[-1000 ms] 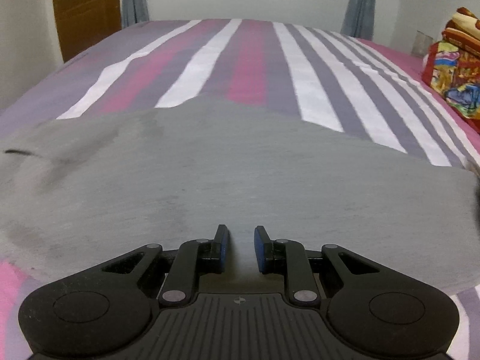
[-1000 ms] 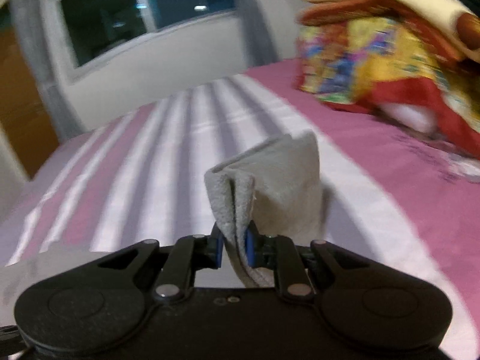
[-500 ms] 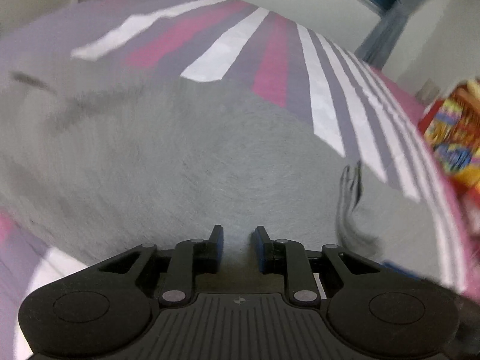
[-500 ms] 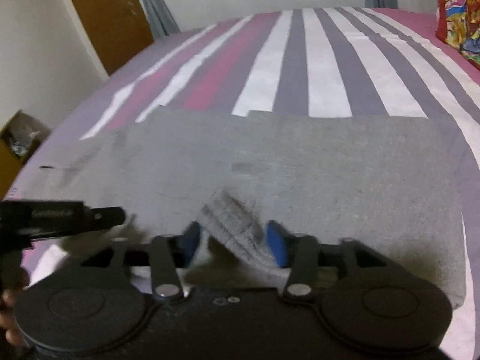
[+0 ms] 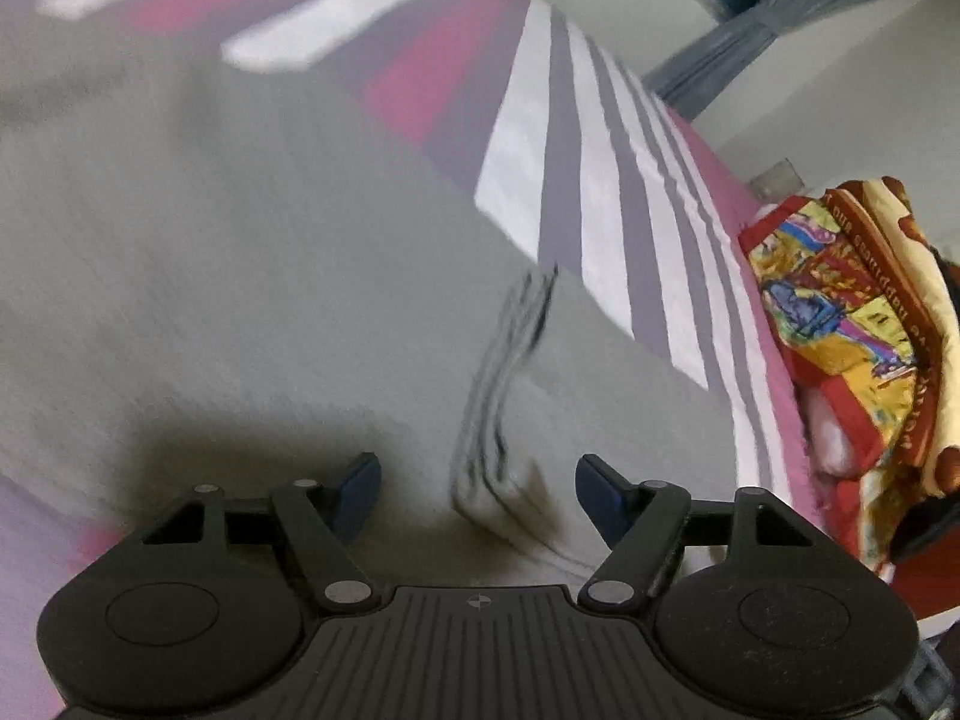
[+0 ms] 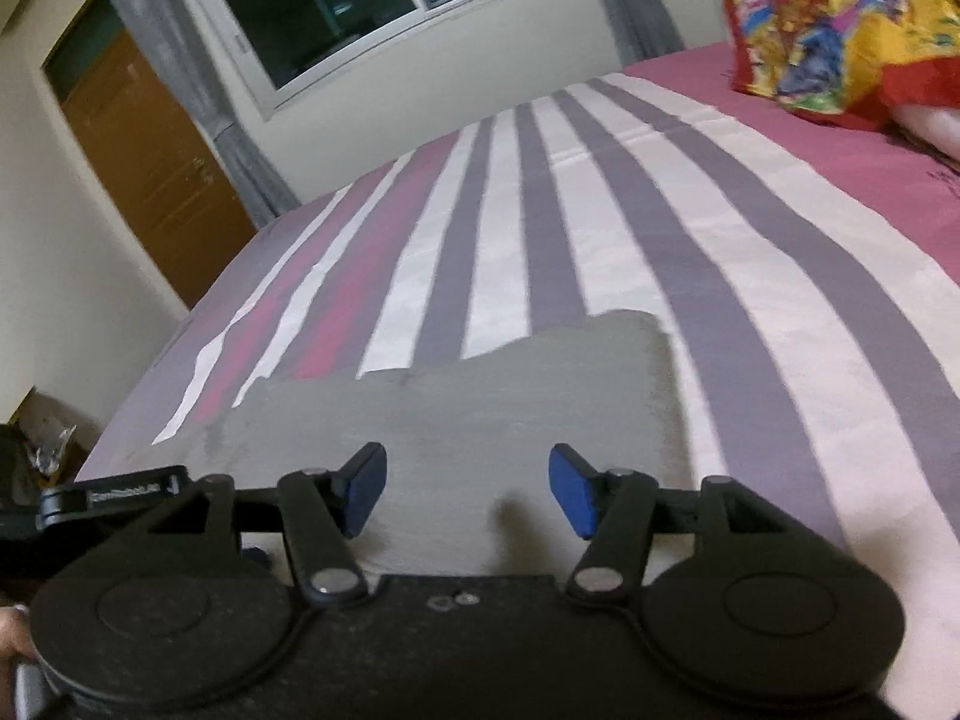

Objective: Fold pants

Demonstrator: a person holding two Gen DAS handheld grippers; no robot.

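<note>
The grey pants [image 5: 210, 276] lie spread flat on the striped bed, blurred in the left wrist view, with a ribbed cuff edge [image 5: 504, 396] folded onto them. My left gripper [image 5: 477, 495] is open and empty, hovering low over the cuff. In the right wrist view the pants [image 6: 480, 420] lie flat under my right gripper [image 6: 468, 492], which is open and empty just above the cloth.
The bed has a striped pink, white and purple cover [image 6: 540, 210]. A colourful folded blanket [image 5: 852, 324] lies at the right; it also shows in the right wrist view [image 6: 840, 30]. A wooden door [image 6: 150, 174] and a window [image 6: 372, 6] are beyond the bed.
My right gripper has let go of the pants cuff, laid onto the pants, and pulled back open. My left gripper has opened wide and moved right towards the cuff.
</note>
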